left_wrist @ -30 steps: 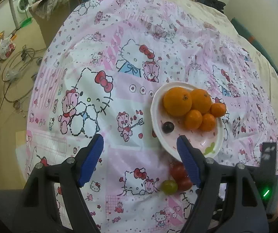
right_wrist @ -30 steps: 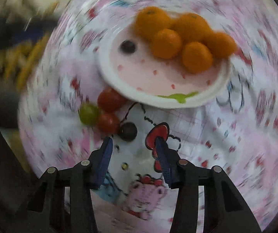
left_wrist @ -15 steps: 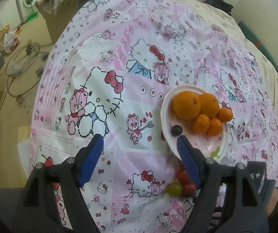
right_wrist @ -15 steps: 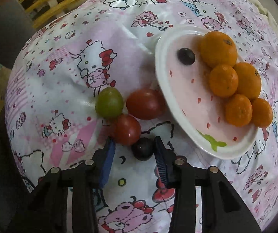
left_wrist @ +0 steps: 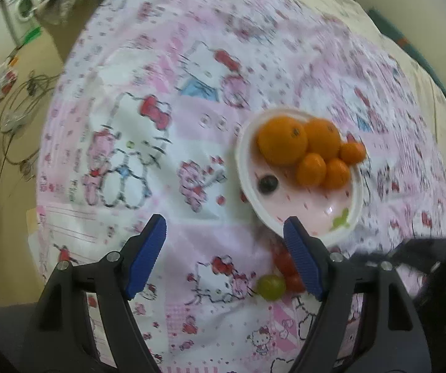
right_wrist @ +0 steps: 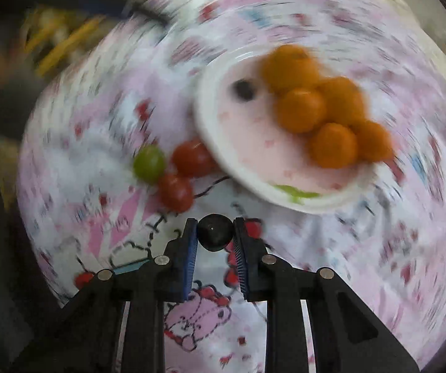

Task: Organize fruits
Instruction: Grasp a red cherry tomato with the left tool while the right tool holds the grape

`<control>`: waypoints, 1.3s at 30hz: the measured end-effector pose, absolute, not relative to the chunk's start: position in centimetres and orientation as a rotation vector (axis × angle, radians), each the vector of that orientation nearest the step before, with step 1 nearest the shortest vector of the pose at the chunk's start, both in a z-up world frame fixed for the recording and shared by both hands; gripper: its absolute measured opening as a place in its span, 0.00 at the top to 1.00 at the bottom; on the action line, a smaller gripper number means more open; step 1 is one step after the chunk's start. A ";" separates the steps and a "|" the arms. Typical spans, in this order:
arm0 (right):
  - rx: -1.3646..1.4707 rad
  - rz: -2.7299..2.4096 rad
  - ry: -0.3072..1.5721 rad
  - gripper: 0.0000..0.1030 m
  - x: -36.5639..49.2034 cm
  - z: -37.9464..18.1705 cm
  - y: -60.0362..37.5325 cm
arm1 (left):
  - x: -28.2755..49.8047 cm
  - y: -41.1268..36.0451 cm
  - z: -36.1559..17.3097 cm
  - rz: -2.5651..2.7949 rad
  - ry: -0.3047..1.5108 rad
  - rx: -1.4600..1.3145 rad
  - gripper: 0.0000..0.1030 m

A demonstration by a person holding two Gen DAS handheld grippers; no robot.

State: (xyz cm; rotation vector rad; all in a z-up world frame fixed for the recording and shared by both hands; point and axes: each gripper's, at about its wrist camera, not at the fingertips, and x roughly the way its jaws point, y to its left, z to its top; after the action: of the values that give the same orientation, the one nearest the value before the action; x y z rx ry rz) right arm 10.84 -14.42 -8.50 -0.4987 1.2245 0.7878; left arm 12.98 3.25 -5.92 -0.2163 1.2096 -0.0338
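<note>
At six o'clock from the plate [right_wrist: 210, 143], the right gripper [right_wrist: 215, 233] pinches a dark grape [right_wrist: 215, 231] above the cloth [right_wrist: 378, 248], while the left gripper [left_wrist: 223, 239] gapes empty.

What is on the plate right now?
On the plate: five oranges clustered together and one dark grape apart from them. Whatever lies beneath the oranges is hidden.

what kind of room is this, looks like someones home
Most likely a lived-in home, probably a bedroom or studio: the fruit plate sits on a cartoon-cat bedsheet, a washing machine stands in the corner, and loose cables lie on the floor.
</note>
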 end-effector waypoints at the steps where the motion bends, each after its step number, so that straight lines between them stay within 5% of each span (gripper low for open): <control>1: -0.417 0.732 1.225 0.77 11.5 -7.5 -15.6 | 13.0 2.6 -6.3 -0.056 1.228 -0.202 0.27; 9: 0.064 0.526 1.248 0.77 12.3 -5.2 -23.0 | 12.8 -2.8 -9.0 -0.177 1.367 -0.107 0.41; 19: 0.181 0.446 1.206 0.77 12.6 -5.9 -24.4 | 14.0 -6.7 -12.0 -0.206 1.450 -0.018 0.54; 24: 0.185 0.427 1.196 0.77 12.9 -5.9 -25.0 | 14.5 -6.4 -12.3 -0.213 1.462 -0.053 0.72; 39: 0.136 0.449 1.175 0.77 12.8 -5.6 -23.7 | 12.6 -3.2 -9.3 -0.203 1.399 -0.094 0.73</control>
State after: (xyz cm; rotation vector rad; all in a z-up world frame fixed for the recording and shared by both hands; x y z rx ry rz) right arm 12.80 -23.65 -5.55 0.1358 1.1753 0.4491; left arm 12.58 -3.22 -9.28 -0.0935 1.3992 -0.2031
